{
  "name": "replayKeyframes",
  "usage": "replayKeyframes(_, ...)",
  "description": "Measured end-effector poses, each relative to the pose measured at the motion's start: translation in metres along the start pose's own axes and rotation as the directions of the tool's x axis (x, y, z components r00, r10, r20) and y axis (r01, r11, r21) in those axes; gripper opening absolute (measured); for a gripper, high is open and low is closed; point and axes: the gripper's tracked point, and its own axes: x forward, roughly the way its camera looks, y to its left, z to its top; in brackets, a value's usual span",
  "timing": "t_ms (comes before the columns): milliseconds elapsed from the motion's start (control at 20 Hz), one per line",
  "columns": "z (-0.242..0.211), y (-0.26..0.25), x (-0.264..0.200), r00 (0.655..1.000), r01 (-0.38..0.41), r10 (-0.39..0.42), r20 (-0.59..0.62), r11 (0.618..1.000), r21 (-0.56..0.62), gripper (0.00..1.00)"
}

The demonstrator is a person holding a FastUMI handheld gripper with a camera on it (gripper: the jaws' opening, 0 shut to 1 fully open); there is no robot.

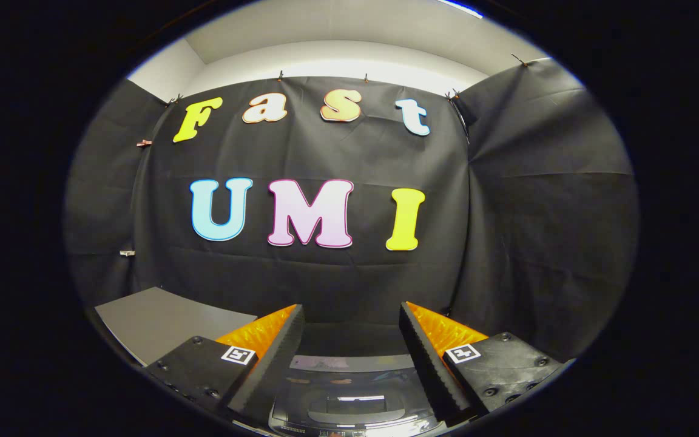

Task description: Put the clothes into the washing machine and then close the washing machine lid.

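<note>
Nothing legible as words or numbers. Just two square black-and-white coded markers [238, 354], one on each side block of the tongs [351, 305], with patterns rather than print. Tongs spread wide apart, gripping nothing, with the glossy washing machine lid [349, 397] showing between them. A thin line of pale print along the lid's near edge, too small to read.

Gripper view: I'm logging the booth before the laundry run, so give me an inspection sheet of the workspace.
Surface: grey flat board beside the fingers, bare.
Job's things: dark washing machine with glossy transparent lid below and between the fingers, lid down; clothes nothing seen.
Clutter: nothing seen.
Grippers: gripper open, fingers apart, holding nothing, above the machine.
Cables: nothing seen.
Surroundings: black cloth wall clipped up, white wall above.
</note>
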Motion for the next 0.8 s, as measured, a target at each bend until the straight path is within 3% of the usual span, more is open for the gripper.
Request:
replayKeyframes(400, 0.015, 0.009, -0.007, 0.997, -0.067, 0.067, 0.024, 0.998, -0.017, 0.98)
replayKeyframes(800, 0.013, 0.009, -0.006, 0.997, -0.08, 0.08, 0.003, 0.997, 0.01, 0.98)
